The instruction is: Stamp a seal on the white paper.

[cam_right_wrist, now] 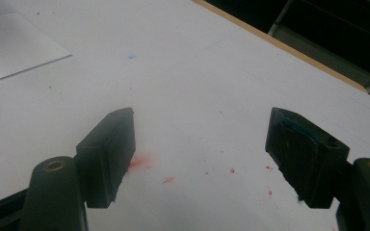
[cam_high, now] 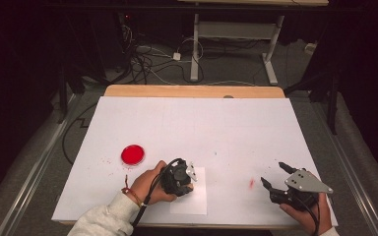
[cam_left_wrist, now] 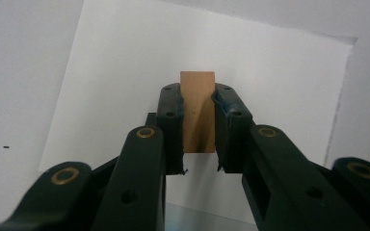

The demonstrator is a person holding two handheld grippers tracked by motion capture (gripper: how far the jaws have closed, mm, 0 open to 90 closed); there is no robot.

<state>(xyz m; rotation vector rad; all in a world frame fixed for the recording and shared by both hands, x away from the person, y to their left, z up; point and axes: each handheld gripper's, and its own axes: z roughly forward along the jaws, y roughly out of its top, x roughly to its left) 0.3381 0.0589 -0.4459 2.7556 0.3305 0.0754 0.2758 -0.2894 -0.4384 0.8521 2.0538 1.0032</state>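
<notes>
Gripping wooden block (cam_left_wrist: pixel 198 111), lower end hidden

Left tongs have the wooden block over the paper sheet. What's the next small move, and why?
Probably lower the left tongs straight down to press the wooden block onto the paper sheet. The block is clamped between the jaws directly above the sheet, while the right tongs sit open and apart over red smears on the table.
</notes>
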